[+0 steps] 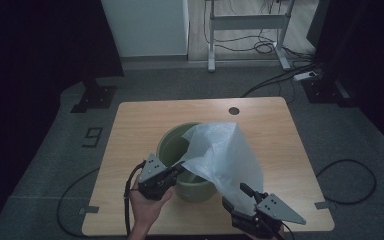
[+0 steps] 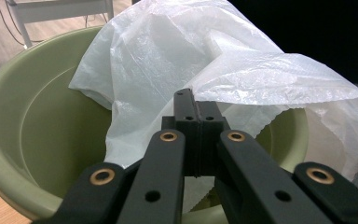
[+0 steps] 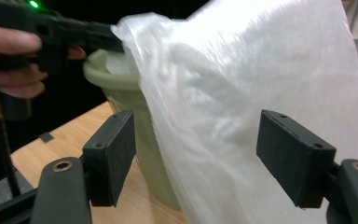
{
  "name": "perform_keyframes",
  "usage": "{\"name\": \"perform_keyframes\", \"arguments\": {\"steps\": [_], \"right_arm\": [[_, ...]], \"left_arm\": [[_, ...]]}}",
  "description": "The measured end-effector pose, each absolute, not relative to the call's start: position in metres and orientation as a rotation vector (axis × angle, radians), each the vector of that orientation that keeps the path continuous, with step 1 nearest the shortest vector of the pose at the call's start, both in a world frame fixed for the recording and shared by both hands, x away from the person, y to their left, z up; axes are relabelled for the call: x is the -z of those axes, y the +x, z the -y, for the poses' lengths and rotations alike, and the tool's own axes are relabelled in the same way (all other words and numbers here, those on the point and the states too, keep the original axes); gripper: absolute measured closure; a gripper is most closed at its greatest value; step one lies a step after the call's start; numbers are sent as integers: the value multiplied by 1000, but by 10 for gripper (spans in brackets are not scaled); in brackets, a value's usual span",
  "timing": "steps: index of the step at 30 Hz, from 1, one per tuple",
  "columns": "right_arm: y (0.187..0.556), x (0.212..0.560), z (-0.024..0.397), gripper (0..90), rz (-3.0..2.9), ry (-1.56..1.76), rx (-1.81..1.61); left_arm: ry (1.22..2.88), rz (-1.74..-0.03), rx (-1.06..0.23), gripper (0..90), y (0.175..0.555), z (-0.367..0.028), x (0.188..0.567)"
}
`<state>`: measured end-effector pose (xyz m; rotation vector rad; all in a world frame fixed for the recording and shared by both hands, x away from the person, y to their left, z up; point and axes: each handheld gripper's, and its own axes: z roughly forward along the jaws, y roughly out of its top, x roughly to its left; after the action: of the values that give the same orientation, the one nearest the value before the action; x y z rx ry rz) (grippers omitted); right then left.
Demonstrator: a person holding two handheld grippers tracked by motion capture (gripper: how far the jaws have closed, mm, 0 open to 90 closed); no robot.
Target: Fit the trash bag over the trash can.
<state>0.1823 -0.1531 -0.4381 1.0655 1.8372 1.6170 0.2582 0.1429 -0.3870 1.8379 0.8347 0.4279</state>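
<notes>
Left tool [image 1: 179, 169]: jaws pressed together, pinching an edge of the plastic bag [image 1: 225, 155] just above the bin's near rim; a hand [image 1: 147, 202] grips it from below. Judged purpose: anchoring one side of the bag's mouth while the rest is spread.

Right tool [image 3: 198, 154]: jaws spread wide, pads clear of the film, which hangs between them unheld. Placed low at the bin's outer side, probably to take a fresh hold of the bag lower down.

Plastic bag: thin, translucent white film, crinkled, with soft folds; rises in a peak above the bin, one part tucked inside, the other draped down the outside toward the desk.

Bin [image 1: 172, 145]: round, olive-green, smooth moulded plastic with a rolled rim; stands upright near the desk's middle.

Desk [image 1: 145, 120]: pale wood-grain top, rounded corners, round cable hole at the far edge.
</notes>
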Motion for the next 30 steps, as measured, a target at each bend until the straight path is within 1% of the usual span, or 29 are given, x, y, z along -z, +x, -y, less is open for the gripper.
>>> {"name": "perform_keyframes", "arguments": {"steps": [14,16,18,19,21,22,27,30], "right_arm": [[181,461,152,307,-1837,1172,-1505],[180,467,154,372,-1835,1193,-1461],[179,469,157,461,-1826,1200,-1418],[179,470,158,543,-1822,1196,-1408],[180,470,162,669,-1817,1183,-1394],[181,469,165,709,-1805,1187,-1387],[184,457,177,844,-1697,1182,-1410],[187,445,181,883,-1645,1158,-1437]], "left_arm": [[1831,-842,-426,899,260,-147,385],[1827,-846,-423,899,260,-148,384],[1829,-845,-421,899,260,-148,385],[1831,-844,-421,899,260,-148,385],[1833,-841,-420,899,259,-148,384],[1834,-839,-420,899,259,-148,384],[1841,-830,-418,899,259,-146,383],[1843,-823,-423,899,258,-146,381]]}}
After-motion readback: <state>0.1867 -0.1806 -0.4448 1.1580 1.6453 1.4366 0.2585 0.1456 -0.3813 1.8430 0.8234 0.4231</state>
